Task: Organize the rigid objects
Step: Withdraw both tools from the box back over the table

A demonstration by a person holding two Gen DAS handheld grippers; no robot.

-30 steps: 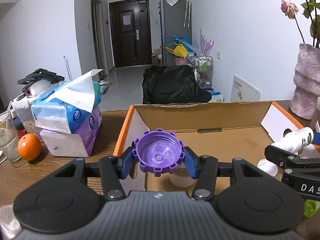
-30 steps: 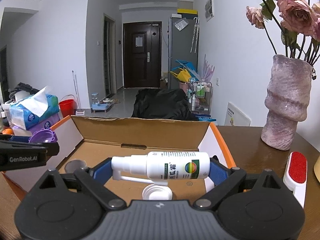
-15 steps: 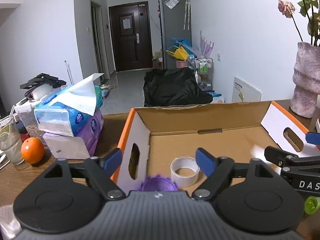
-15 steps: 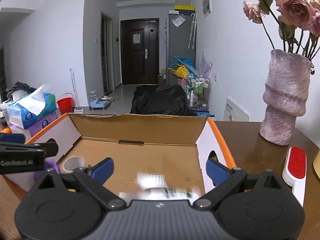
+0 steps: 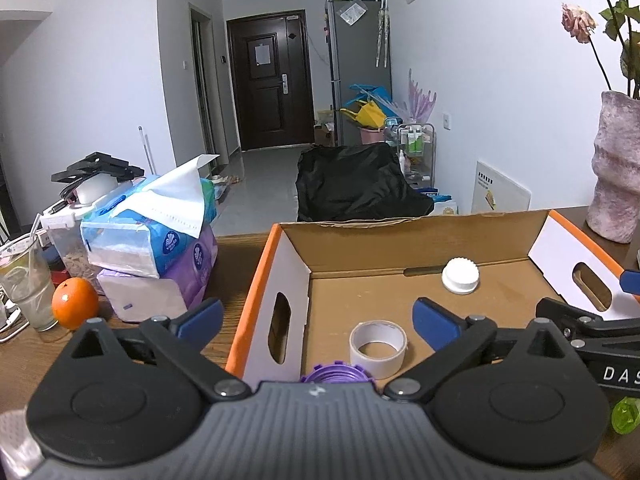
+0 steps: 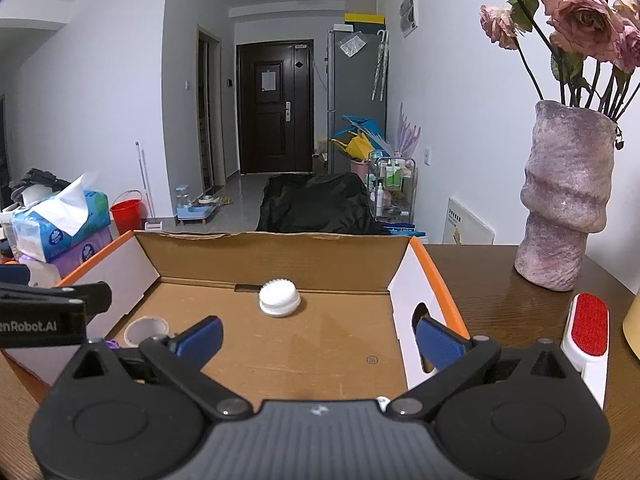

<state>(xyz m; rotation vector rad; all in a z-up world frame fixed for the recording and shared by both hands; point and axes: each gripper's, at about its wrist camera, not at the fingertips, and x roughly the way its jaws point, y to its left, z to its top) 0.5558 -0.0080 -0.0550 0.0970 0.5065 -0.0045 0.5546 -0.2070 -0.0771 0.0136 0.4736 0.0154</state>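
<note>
An open cardboard box with an orange rim [image 5: 256, 292] [image 6: 440, 280] lies in front of both grippers. My left gripper [image 5: 316, 316] hangs over the box's left wall, its jaws opening, with nothing between them. Just below it a purple ridged lid [image 5: 336, 374] rests on the box floor, half hidden by the gripper body. A tape roll [image 5: 378, 346] [image 6: 146, 330] lies beside the lid. A white cap [image 5: 460, 276] [image 6: 279, 299] sits near the back wall. My right gripper [image 6: 320, 338] stands open and empty over the box's right half. The spray bottle is hidden.
Stacked tissue packs [image 5: 152, 240], an orange [image 5: 75, 302] and a glass with a straw [image 5: 26, 284] stand left of the box. A pink vase with roses [image 6: 564, 200] and a red lint brush [image 6: 588, 326] are on the table to the right.
Both grippers opened. The purple lid dropped from the left jaws onto the box floor. The spray bottle fell from the right jaws out of view. The white cap now lies farther back.
</note>
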